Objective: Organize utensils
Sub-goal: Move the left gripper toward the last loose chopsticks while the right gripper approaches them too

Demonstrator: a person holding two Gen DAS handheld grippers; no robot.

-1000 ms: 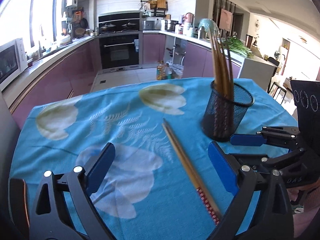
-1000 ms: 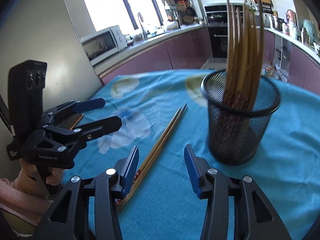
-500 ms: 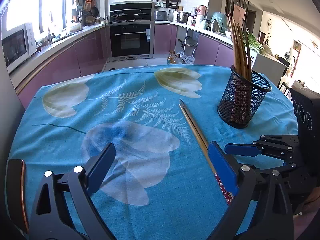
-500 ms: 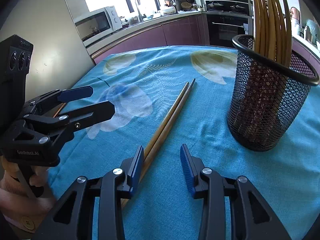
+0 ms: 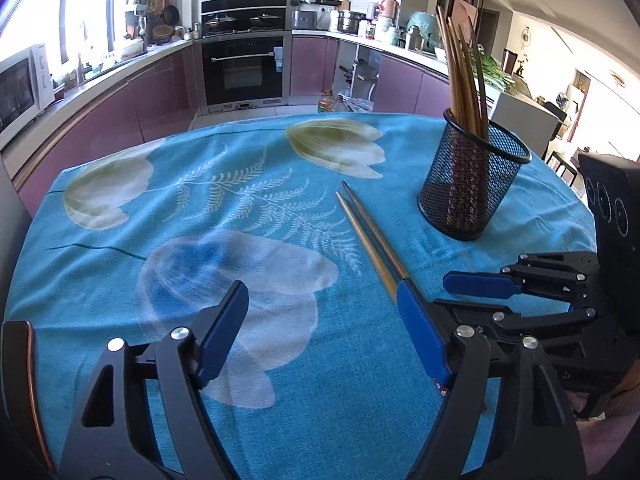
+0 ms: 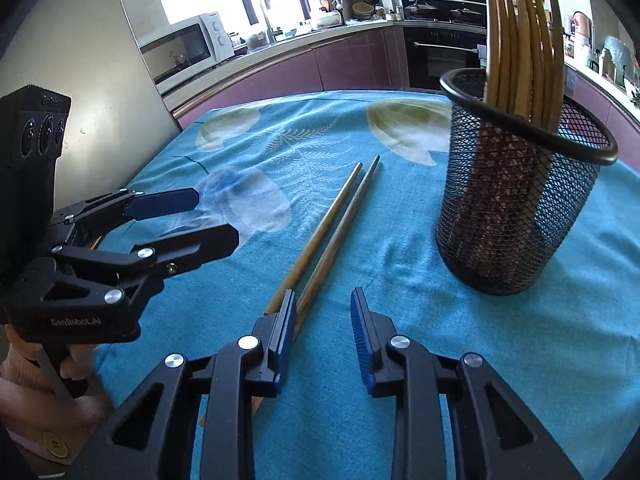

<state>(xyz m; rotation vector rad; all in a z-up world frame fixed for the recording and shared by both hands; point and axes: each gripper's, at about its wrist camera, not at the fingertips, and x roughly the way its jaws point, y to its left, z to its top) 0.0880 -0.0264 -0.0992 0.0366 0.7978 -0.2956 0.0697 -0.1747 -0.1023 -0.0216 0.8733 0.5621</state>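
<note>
Chopsticks (image 6: 332,236) are lying as a loose pair on the blue flowered tablecloth (image 6: 500,340), side by side and nearly touching, tips pointing away from me toward the kitchen. I am seeing them in the left camera too (image 5: 370,236), running from mid-table down toward my grippers. Just to their right a black mesh cup (image 6: 516,200) is standing upright with more chopsticks (image 6: 520,40) leaning inside it.

I am holding the right gripper (image 6: 324,312) low over the cloth with its jaws partly apart and nothing between them; the thick ends of the pair are passing just beside and under its left finger. I am keeping the left gripper (image 5: 320,308) spread wide, gripping nothing, hovering above the pale flower print. Its right finger (image 5: 420,332) is covering the near end of the pair.
</note>
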